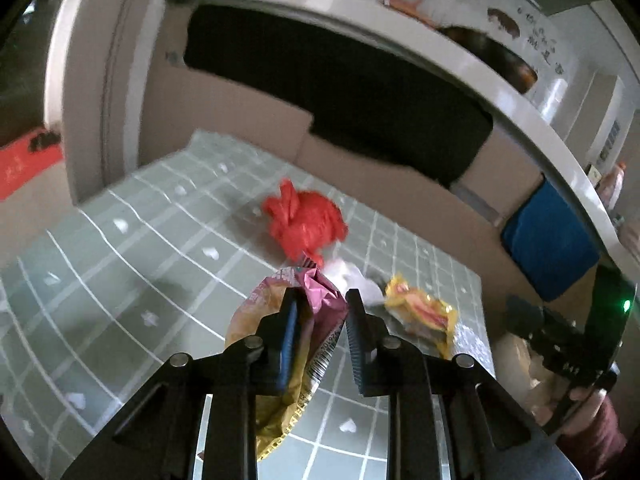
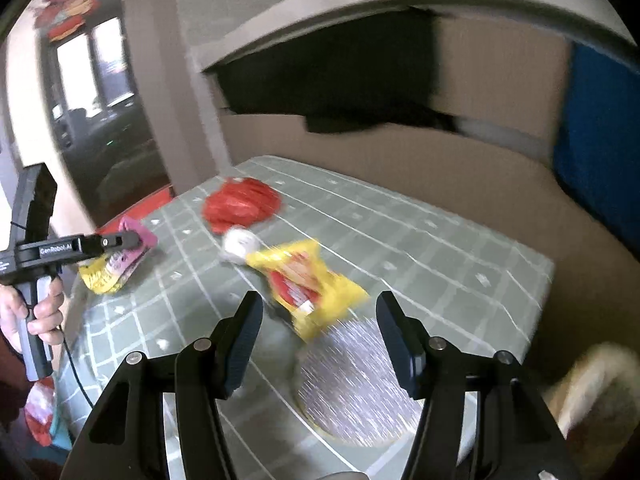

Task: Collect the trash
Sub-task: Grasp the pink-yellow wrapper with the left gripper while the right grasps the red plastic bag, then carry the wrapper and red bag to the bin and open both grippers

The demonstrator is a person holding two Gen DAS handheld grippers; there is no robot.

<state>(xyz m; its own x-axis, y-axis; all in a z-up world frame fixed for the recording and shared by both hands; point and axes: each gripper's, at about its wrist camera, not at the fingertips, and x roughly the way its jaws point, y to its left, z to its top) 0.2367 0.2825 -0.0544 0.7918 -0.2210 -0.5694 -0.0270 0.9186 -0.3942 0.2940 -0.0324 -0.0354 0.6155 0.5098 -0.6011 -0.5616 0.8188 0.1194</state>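
My left gripper point(image 1: 320, 296) is shut on a pink and yellow snack wrapper point(image 1: 308, 332), which it holds a little above the green checked tablecloth point(image 1: 120, 280). The right wrist view shows that left gripper point(image 2: 134, 240) at the left with the same wrapper point(image 2: 110, 270) hanging from it. My right gripper point(image 2: 316, 304) hovers open over the table, nothing between its fingers. Just ahead of it lies a yellow and red wrapper point(image 2: 308, 280), also seen as the yellow wrapper point(image 1: 420, 312). A crumpled red plastic bag point(image 2: 240, 204) and a white tissue ball point(image 2: 240, 244) lie beyond.
A round silver mat point(image 2: 352, 380) lies at the table's near right. Cardboard boxes point(image 1: 224, 112) draped with black cloth point(image 1: 360, 92) stand behind the table, a blue thing point(image 1: 548, 236) to their right. A grey counter edge point(image 1: 440, 52) overhangs them. A red and white bag point(image 2: 40, 412) sits low left.
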